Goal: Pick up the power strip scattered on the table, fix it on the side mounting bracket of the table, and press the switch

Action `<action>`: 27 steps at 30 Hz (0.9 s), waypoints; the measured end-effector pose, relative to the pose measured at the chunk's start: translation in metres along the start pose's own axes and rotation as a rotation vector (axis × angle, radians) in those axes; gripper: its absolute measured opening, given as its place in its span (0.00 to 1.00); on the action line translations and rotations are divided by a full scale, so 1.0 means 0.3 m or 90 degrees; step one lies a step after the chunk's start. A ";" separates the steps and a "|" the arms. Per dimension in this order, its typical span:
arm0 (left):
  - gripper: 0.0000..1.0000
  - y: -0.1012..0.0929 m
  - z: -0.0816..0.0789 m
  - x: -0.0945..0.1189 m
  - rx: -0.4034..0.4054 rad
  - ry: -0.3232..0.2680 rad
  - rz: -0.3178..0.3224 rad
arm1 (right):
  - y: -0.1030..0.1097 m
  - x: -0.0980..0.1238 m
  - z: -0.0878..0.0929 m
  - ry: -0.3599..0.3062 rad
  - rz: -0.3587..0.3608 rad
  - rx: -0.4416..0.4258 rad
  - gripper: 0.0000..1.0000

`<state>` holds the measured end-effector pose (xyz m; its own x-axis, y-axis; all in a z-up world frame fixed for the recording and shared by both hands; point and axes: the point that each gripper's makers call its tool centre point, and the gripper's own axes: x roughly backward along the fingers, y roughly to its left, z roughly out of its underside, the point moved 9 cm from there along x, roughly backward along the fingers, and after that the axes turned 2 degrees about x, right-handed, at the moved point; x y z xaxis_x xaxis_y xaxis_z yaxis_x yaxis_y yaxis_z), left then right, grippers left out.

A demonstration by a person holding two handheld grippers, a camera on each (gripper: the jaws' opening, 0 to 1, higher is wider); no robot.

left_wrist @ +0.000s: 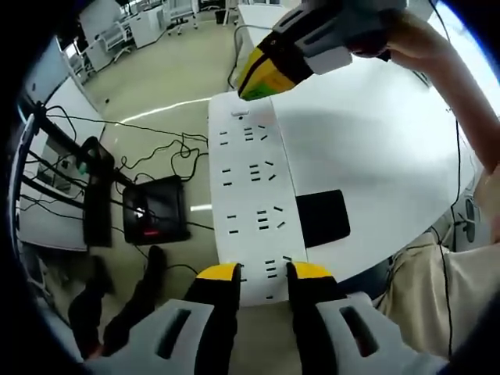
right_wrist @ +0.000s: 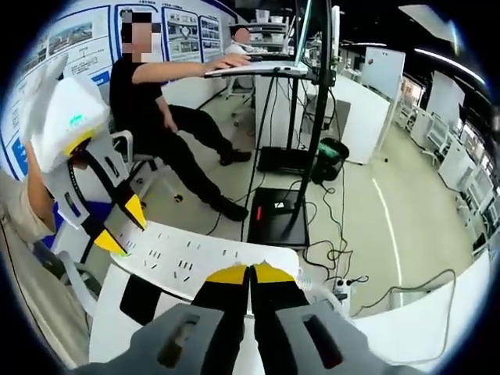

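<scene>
A long white power strip (left_wrist: pixel 254 203) lies along the edge of the white table (left_wrist: pixel 375 141). My left gripper (left_wrist: pixel 266 271) is shut on its near end, one yellow-tipped jaw on each long side. My right gripper (left_wrist: pixel 254 86) comes in from the top with its yellow tips together, touching the strip's far end next to a small switch (left_wrist: pixel 238 115). In the right gripper view, that gripper (right_wrist: pixel 250 273) is shut with nothing held, its tips down on the strip (right_wrist: pixel 187 262). The left gripper (right_wrist: pixel 121 225) holds the other end.
A black flat pad (left_wrist: pixel 322 219) lies on the table beside the strip. Below the table edge stand a black box with a red light (left_wrist: pixel 156 211) and loose cables (left_wrist: pixel 164 152). A seated person (right_wrist: pixel 156 101) and a black stand (right_wrist: pixel 301 117) are beyond.
</scene>
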<state>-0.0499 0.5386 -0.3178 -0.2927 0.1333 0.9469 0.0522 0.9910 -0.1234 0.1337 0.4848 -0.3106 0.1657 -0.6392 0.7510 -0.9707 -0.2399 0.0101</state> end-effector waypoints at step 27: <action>0.19 0.017 0.010 0.000 -0.052 -0.032 -0.005 | -0.015 -0.078 0.008 0.090 0.041 -0.067 0.00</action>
<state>-0.0525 0.5435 -0.3193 -0.3408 0.1274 0.9315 0.1263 0.9880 -0.0889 0.1347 0.4992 -0.3297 0.0841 -0.5398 0.8376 -0.9926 -0.1193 0.0228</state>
